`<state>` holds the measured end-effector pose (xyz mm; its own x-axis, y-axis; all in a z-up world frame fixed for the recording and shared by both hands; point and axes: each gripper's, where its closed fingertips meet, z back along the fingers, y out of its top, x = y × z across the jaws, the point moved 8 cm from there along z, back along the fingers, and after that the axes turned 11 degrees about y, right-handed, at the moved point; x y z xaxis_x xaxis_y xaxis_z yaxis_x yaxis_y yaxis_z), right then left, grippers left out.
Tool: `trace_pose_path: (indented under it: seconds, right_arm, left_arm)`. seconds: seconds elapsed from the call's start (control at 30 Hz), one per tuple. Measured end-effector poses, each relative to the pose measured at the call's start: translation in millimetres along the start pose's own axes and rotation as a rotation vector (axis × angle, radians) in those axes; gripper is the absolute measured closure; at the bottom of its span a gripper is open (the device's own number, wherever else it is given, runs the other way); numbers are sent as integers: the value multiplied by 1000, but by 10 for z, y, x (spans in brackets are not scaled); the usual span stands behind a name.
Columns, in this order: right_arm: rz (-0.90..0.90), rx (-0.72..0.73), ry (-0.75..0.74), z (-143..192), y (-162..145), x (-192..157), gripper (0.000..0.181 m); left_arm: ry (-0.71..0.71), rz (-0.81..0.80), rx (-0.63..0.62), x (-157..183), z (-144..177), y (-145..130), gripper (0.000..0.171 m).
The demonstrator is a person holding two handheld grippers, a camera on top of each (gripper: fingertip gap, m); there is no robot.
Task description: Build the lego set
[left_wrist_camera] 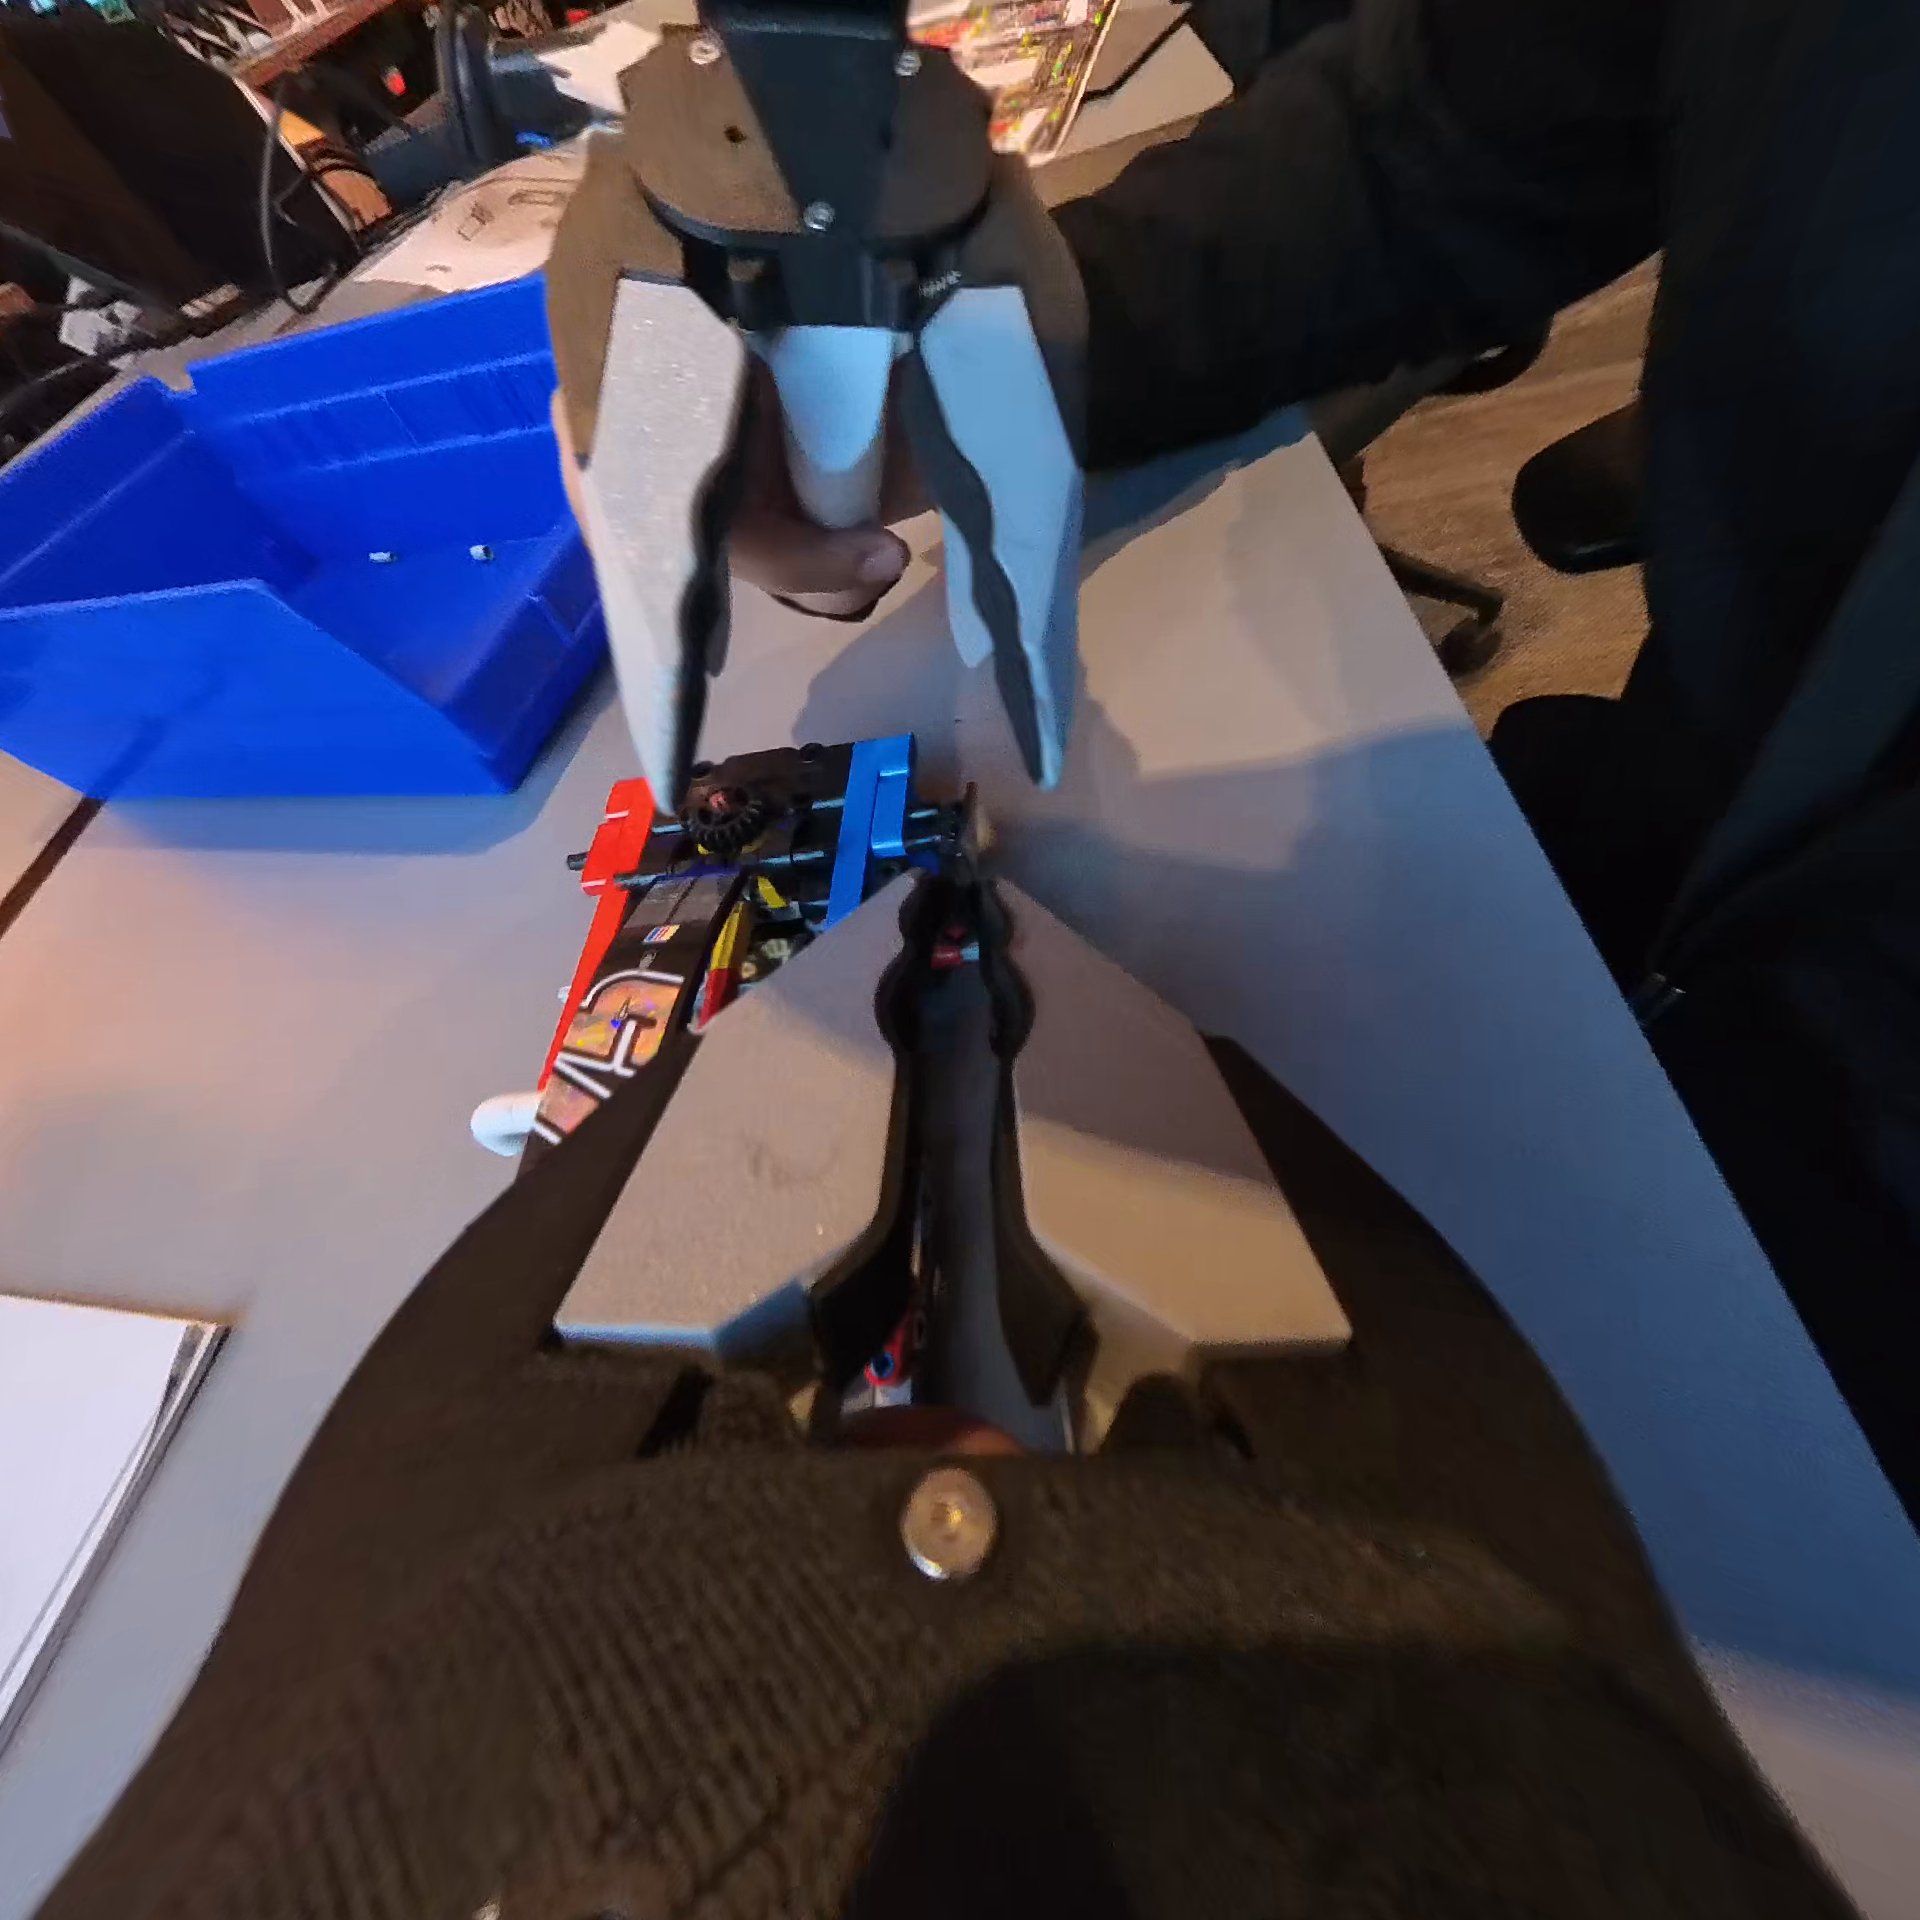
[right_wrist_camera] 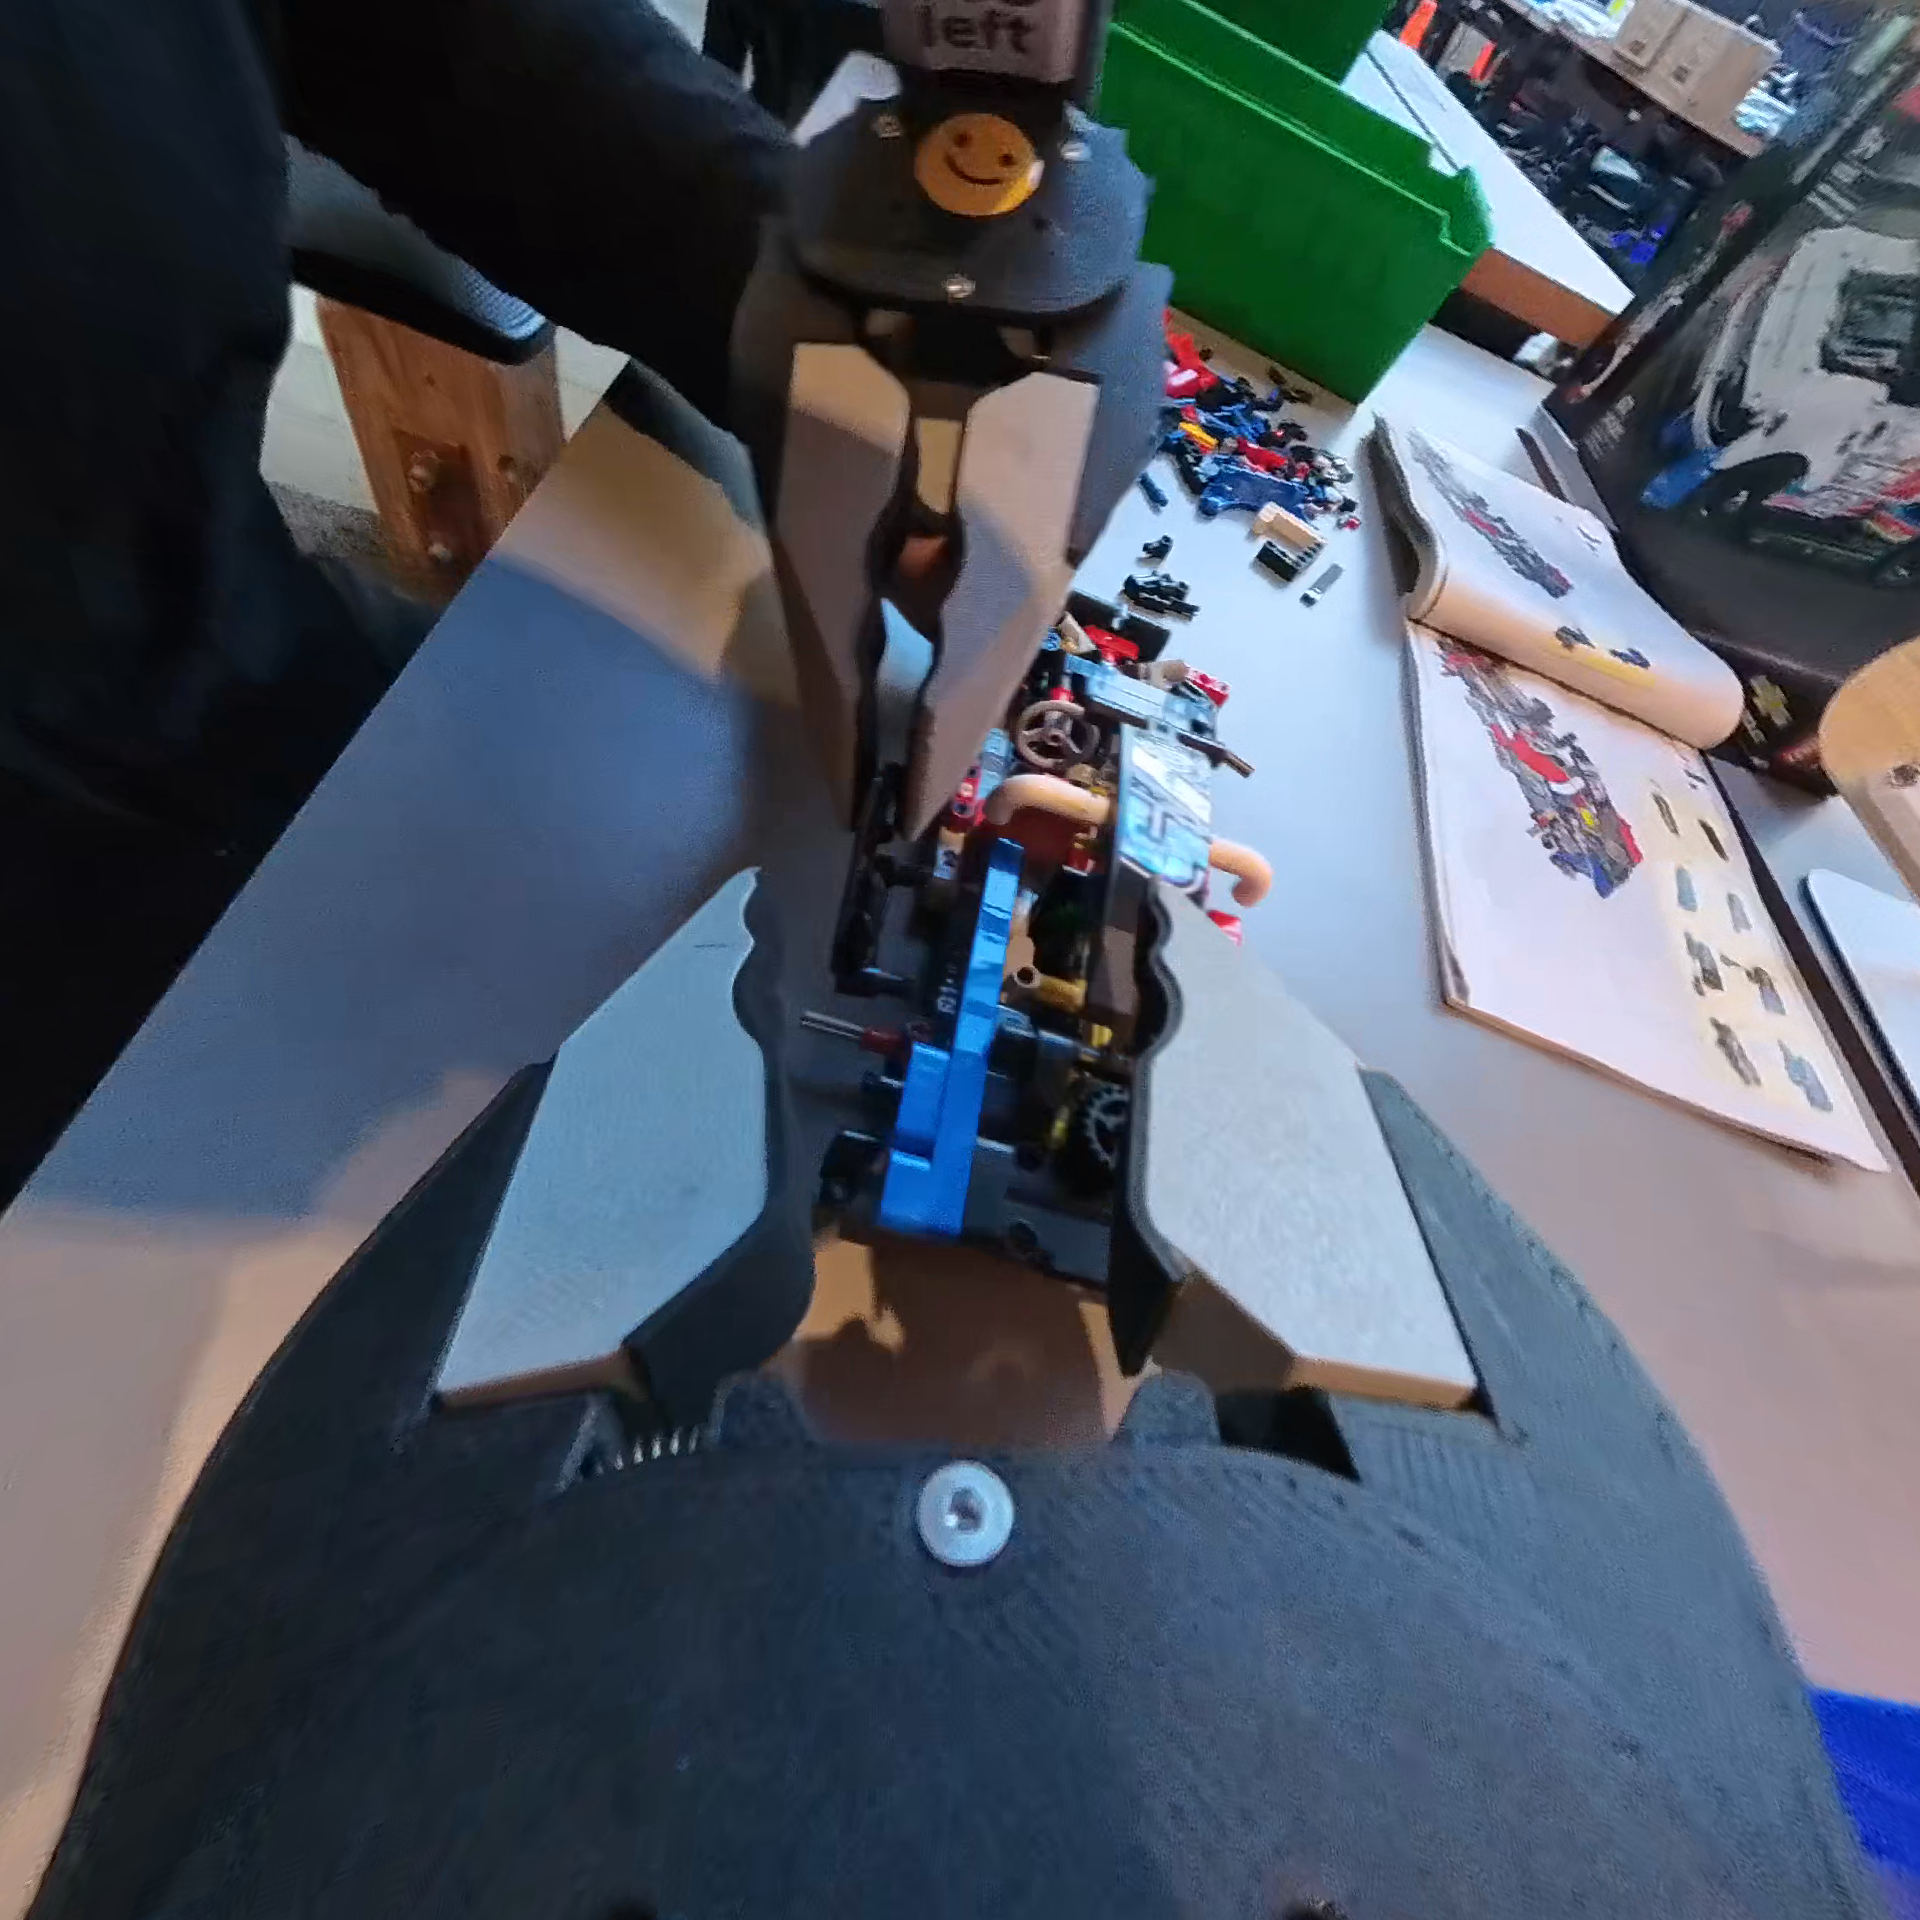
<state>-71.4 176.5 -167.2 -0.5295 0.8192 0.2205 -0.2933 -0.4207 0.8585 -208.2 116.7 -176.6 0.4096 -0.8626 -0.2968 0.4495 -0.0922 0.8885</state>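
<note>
On the grey table [right_wrist_camera: 1558, 1299], lego model [right_wrist_camera: 966, 1091], open booklet [right_wrist_camera: 1579, 883].

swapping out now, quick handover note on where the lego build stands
Left gripper: shut on a small dark part at the model's near side, by the blue beam.
Right gripper: open, fingers either side of the model; contact unclear.
Model lies on the table, partly built: frame, gear, stickered panel on.
Loose parts, open manual and box sit beyond it; blue bin to the other side.
Left: seat that part, then follow the manual.
</note>
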Motion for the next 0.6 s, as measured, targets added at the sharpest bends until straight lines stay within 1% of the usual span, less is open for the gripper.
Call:
trace_pose_path:
  seconds: [0.03,0.13,0.17,0.27,0.33,0.4,0.5,0.6]
  right_arm:
    - [20,-20,-4,-37,10,-24,119]
    - [95,-60,-42,-135,61,-96,142]
    - [110,-72,-63,-160,73,-105,147]
    - [128,-104,-74,-209,71,-124,153]
    - [119,-85,-63,-220,78,-137,153]
    - [116,-57,-44,-223,100,-157,164]
    - [113,-53,-50,-218,104,-155,165]
    - [54,-31,-22,-221,99,-138,166]
  left_arm:
    - [4,14,10,-21,10,-1,166]
    - [-13,35,59,-41,61,29,166]
    - [-12,35,73,-39,73,33,166]
    - [-24,25,97,-18,93,44,166]
    - [-37,18,128,2,105,64,166]
    - [-39,25,125,-5,99,60,166]
    - [-37,21,128,-9,95,64,166]
    - [-30,3,127,-8,100,68,166]
